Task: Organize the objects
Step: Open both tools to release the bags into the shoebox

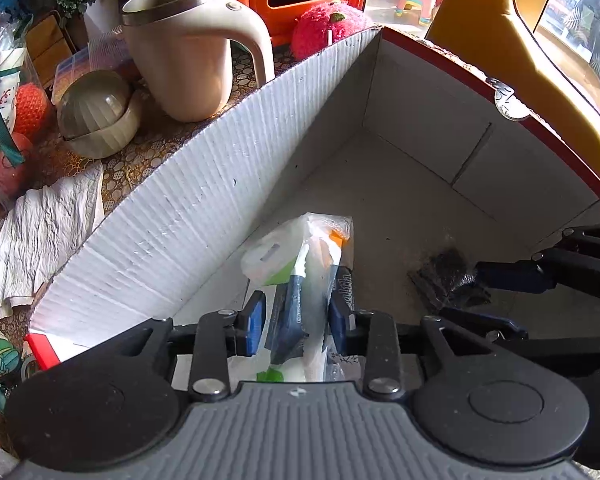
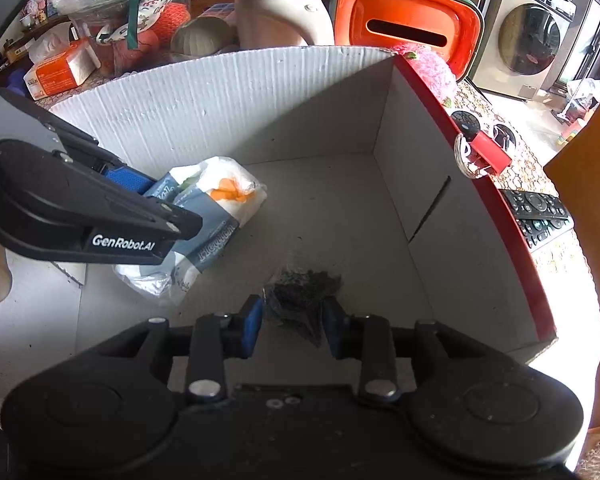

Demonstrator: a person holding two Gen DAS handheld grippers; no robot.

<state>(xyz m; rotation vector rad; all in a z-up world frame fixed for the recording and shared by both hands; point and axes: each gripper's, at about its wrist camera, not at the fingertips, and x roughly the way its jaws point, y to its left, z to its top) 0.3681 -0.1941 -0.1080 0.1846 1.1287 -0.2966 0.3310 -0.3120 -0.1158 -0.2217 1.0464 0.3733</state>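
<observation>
Both grippers reach into an open white cardboard box (image 1: 180, 216) with a red outer rim (image 2: 512, 216). My left gripper (image 1: 298, 320) is shut on a clear plastic pack with blue, white, green and orange contents (image 1: 308, 264), held low over the box floor; it also shows in the right wrist view (image 2: 204, 216), with the left gripper (image 2: 156, 196) on it. My right gripper (image 2: 290, 322) is shut on a small clear bag of dark bits (image 2: 300, 296), close to the box floor. In the left wrist view the right gripper (image 1: 476, 276) holds this dark bag (image 1: 448, 276) at right.
Outside the box stand a beige steel-lined jug (image 1: 188, 52), a ribbed round container (image 1: 96, 112), crumpled paper towel (image 1: 48, 232), an orange bin (image 2: 408, 24), a pink plush ball (image 1: 328, 28), a remote control (image 2: 540, 216) and a red binder clip (image 2: 488, 152). A yellow chair back (image 1: 520, 60) rises behind.
</observation>
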